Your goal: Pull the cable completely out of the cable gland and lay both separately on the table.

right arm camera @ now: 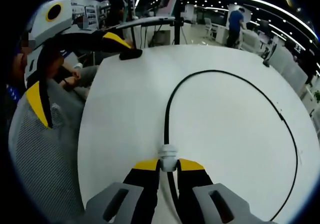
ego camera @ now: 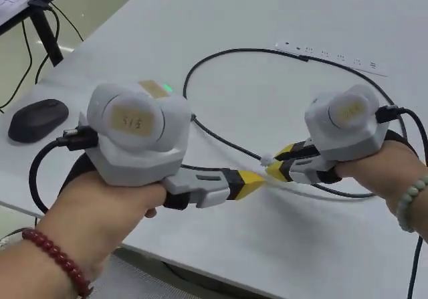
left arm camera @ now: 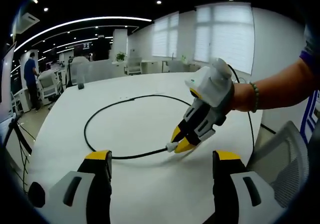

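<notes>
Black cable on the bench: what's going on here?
A person works two hand-held grippers over a white table. The right claw is shut on a white gland, and the black cable runs through the gland and loops wide across the table. The left claw is open and empty, pointed at the gland from close by. The cable is not yet pulled out of the gland.

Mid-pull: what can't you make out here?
- How much cable is inside the gland: right gripper view, covered by the right gripper.
- The cable's free end: head view, behind the right gripper; right gripper view, off the bottom edge.
- Print on the label strip: head view, too small.
</notes>
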`<action>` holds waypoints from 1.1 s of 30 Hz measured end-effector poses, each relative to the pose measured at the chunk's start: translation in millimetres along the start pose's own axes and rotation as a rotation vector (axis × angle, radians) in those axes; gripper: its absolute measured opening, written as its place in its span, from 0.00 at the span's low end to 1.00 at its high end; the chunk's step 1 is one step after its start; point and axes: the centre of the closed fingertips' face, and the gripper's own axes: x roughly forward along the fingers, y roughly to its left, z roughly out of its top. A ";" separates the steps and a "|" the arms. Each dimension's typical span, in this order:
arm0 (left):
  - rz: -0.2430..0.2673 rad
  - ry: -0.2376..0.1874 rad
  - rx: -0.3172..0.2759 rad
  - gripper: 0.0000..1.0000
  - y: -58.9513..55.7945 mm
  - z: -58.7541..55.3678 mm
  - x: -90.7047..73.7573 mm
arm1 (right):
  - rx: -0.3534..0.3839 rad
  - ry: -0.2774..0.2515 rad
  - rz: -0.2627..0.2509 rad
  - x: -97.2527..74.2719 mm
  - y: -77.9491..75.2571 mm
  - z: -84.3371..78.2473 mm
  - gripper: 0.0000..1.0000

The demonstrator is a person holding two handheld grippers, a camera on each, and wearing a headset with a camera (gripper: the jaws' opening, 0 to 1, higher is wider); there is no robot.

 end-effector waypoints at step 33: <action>-0.775 -0.233 0.479 0.37 -70.3 69.3 -15.7 | -0.057 -0.213 0.108 -119.1 67.1 76.9 0.08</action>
